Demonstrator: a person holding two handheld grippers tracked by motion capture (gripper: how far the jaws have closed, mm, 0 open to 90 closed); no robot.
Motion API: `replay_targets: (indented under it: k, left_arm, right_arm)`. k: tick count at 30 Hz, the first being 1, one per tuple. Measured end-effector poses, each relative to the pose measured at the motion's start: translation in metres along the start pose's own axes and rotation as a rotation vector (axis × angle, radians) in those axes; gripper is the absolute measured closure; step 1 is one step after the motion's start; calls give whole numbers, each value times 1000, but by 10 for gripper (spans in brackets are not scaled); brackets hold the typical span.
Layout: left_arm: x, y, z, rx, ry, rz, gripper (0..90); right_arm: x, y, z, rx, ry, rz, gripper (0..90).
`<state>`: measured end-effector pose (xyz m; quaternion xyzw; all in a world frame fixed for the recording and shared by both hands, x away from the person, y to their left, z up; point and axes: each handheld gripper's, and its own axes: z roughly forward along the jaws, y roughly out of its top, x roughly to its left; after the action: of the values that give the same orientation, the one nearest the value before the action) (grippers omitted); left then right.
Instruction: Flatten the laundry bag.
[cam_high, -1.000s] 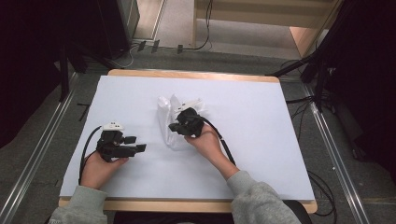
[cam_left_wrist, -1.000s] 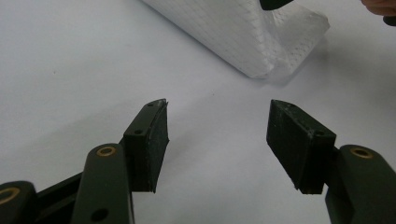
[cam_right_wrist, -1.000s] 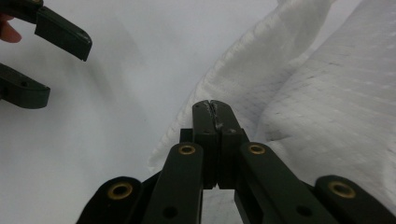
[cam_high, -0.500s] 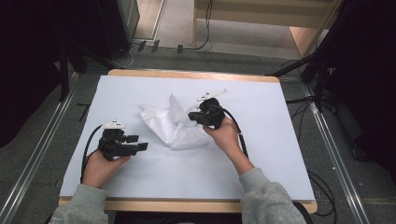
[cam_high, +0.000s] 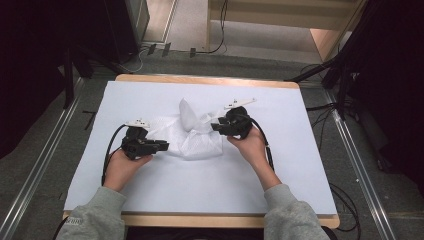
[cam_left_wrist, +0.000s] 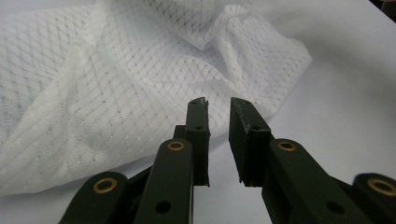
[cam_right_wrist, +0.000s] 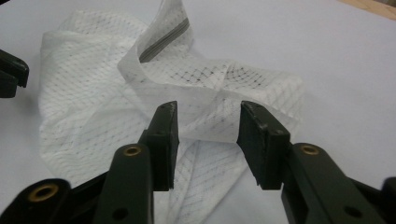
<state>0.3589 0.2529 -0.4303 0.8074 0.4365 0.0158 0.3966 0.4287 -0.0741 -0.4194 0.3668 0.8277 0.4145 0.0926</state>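
Observation:
A white mesh bag (cam_high: 196, 142) lies crumpled in the middle of the white-covered table (cam_high: 210, 195), one fold standing up. My left gripper (cam_high: 163, 146) is at the bag's left edge. In the left gripper view its jaws (cam_left_wrist: 218, 106) have just been closing to a narrow gap, with the mesh (cam_left_wrist: 116, 84) lying just beyond the tips and nothing pinched. My right gripper (cam_high: 216, 126) is at the bag's right side. Its jaws (cam_right_wrist: 208, 112) have just been opening and now stand apart around a folded edge of the mesh (cam_right_wrist: 205, 79) without pressing it. A grey zip (cam_right_wrist: 163, 39) runs up the raised fold.
The wooden table edge (cam_high: 200, 220) runs along the front. Metal rails (cam_high: 350, 150) flank the table on the floor, with cables and dark equipment beyond. The left gripper's jaw tip (cam_right_wrist: 10, 72) pokes in at the left of the right gripper view.
The right gripper dragged the bag to the right, spreading it, then let go and opened. The left gripper slid right to the bag's left edge and narrowed its jaws.

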Motion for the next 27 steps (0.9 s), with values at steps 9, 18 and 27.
replay_targets:
  k: [9, 18, 27]
  left_arm:
    - [5, -4, -8, -24, -5, -27, 792]
    - [6, -17, -23, -51, 27, -53, 687]
    - [11, -26, -34, -75, 50, -79, 625]
  right_arm:
    - [-5, 4, 13, 19, -2, -5, 446]
    - [7, 20, 36, 35, -2, -77, 429]
    - [7, 22, 58, 86, 58, -38, 889]
